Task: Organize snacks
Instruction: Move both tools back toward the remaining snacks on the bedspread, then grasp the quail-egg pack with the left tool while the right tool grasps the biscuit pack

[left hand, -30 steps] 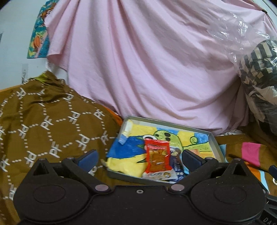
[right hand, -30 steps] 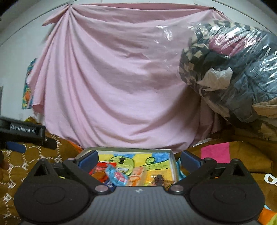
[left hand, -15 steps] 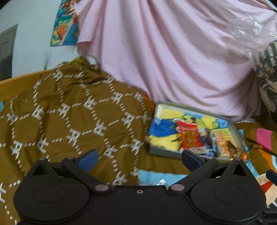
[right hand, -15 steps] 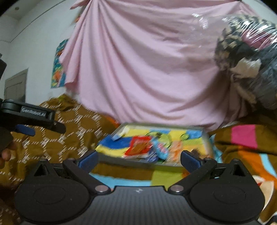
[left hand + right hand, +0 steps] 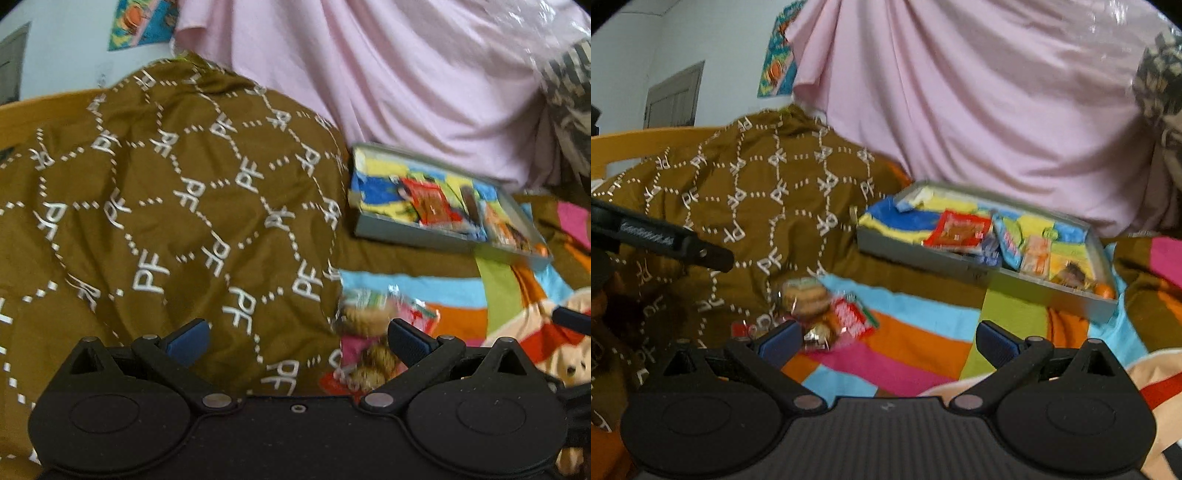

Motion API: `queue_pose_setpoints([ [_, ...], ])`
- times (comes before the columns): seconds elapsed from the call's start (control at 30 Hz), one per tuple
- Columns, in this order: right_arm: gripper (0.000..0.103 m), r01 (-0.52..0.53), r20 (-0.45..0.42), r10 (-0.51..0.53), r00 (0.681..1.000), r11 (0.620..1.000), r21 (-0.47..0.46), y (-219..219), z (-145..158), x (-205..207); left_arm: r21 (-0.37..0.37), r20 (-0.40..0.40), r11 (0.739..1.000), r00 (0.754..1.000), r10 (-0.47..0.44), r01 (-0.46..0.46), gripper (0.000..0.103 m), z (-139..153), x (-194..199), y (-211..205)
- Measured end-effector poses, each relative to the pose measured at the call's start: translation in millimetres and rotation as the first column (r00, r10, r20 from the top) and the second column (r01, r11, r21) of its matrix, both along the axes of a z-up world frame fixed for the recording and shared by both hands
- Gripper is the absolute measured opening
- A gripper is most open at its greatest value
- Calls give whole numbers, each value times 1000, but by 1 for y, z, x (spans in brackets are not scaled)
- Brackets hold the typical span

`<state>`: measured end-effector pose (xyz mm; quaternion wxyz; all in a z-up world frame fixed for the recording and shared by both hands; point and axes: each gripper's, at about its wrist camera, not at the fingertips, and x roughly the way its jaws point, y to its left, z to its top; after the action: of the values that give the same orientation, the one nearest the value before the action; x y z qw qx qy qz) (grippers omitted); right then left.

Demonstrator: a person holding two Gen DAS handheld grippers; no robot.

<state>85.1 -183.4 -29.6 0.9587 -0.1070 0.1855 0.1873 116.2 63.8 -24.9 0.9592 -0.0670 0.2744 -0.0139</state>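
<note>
A grey tray [image 5: 923,253] with a cartoon-printed lining lies on the bed and holds several snack packets, among them a red one [image 5: 958,230]. The same tray [image 5: 406,230] shows at the right in the left wrist view. Loose cookie packets [image 5: 827,314] lie on the striped blanket in front of it, near the brown cloth. My left gripper [image 5: 297,338] is open and empty, with the cookie packets [image 5: 373,332] just ahead of its right finger. My right gripper [image 5: 886,339] is open and empty above the blanket.
A brown patterned cloth [image 5: 166,221] is heaped at the left. A pink sheet [image 5: 979,92] hangs behind the tray. A plastic-wrapped bundle of clothes [image 5: 1160,81] sits at the right. The left gripper's black body [image 5: 661,240] reaches into the right wrist view.
Both grippers have pulled back from the tray and dropped lower and leftward. The loose cookie packets on the blanket have come into view. Both stayed open.
</note>
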Motion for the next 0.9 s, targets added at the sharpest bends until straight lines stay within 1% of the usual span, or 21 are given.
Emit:
queue_pose_setpoints([
  [0.07,103,10,-22,-10,1000,1000,-2,-2,-4,6,10,-28,999,999,-32,32,102,-6,3,-3],
  [0.17,103,27,-66,-28,997,1000,-10,-2,-8,15,42,-101,994,990,-98,103,102,-19,12,-13],
  [0.3,103,41,-130,-41,991,999,-1,-6,-11,24,123,-120,976,979,-163,177,102,-34,15,-29],
  [0.4,103,52,-152,-57,987,998,-35,-4,-13,30,154,-101,965,975,-199,213,102,-35,19,-37],
  [0.53,103,54,-172,-62,983,997,-52,-1,-10,40,156,-74,951,964,-257,265,102,-37,25,-42],
  [0.67,103,31,-181,-41,983,998,-56,4,-3,53,121,-81,947,954,-289,297,102,-41,34,-43],
  [0.8,103,-17,-200,7,980,999,-49,14,5,71,81,-66,944,947,-316,320,102,-43,42,-42],
  [0.9,103,-91,-218,80,973,995,-39,26,11,89,67,-61,934,935,-348,352,102,-46,45,-44],
])
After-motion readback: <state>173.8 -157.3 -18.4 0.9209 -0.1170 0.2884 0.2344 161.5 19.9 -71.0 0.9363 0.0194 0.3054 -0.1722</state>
